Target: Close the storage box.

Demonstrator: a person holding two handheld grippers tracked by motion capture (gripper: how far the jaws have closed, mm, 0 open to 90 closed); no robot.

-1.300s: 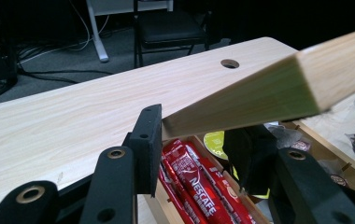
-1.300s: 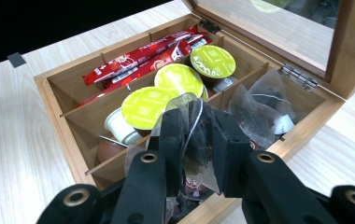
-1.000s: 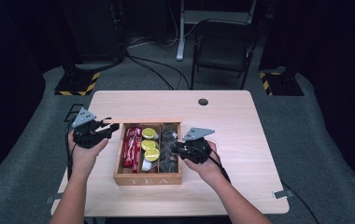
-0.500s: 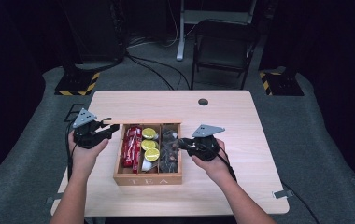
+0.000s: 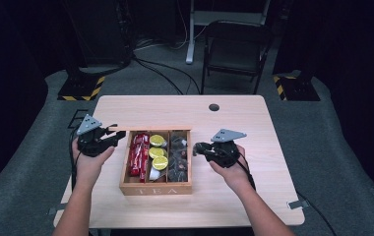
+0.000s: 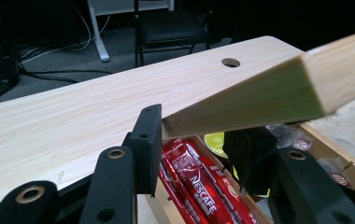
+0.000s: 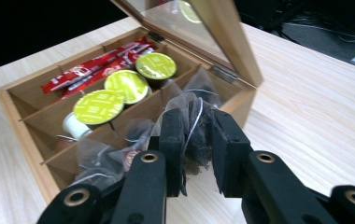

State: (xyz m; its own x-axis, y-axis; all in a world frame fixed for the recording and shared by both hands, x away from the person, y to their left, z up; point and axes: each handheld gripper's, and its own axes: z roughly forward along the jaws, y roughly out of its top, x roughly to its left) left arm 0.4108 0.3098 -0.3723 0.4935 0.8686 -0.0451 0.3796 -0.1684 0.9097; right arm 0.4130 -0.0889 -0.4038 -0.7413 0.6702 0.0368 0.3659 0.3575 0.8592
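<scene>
1. Here, a person's two forearms reach in from the near edge of a pale wooden table [image 5: 254,118], each hand holding a black two-jaw gripper.
2. The left gripper [image 5: 115,135] sits at the left of an open wooden tea box [image 5: 155,189], pointing right. Its jaws pinch the edge of the box's lid [image 6: 259,88], holding it raised.
3. The right gripper [image 5: 197,147] hangs just beside the box's right wall, pointing left. Its jaws are pressed on a gauzy tea bag [image 7: 195,135], held above the table at the box's near corner.
4. The box is plain light wood with three long compartments. The left one holds glossy red coffee sticks [image 5: 138,153], the middle one round capsules [image 5: 157,152] with shiny yellow-green tops, and the right one dark, crinkly mesh tea bags [image 5: 178,156].
5. The left gripper view shows the lid's thick, smooth edge slanting up to the right, with lettering on the red sticks below.
6. The right gripper view shows the lid has a clear pane [image 7: 175,21] and small metal hinges [image 7: 222,71], and a thin white string crossing the held bag.
7. The high view shows the word TEA on the box's front wall.
</scene>
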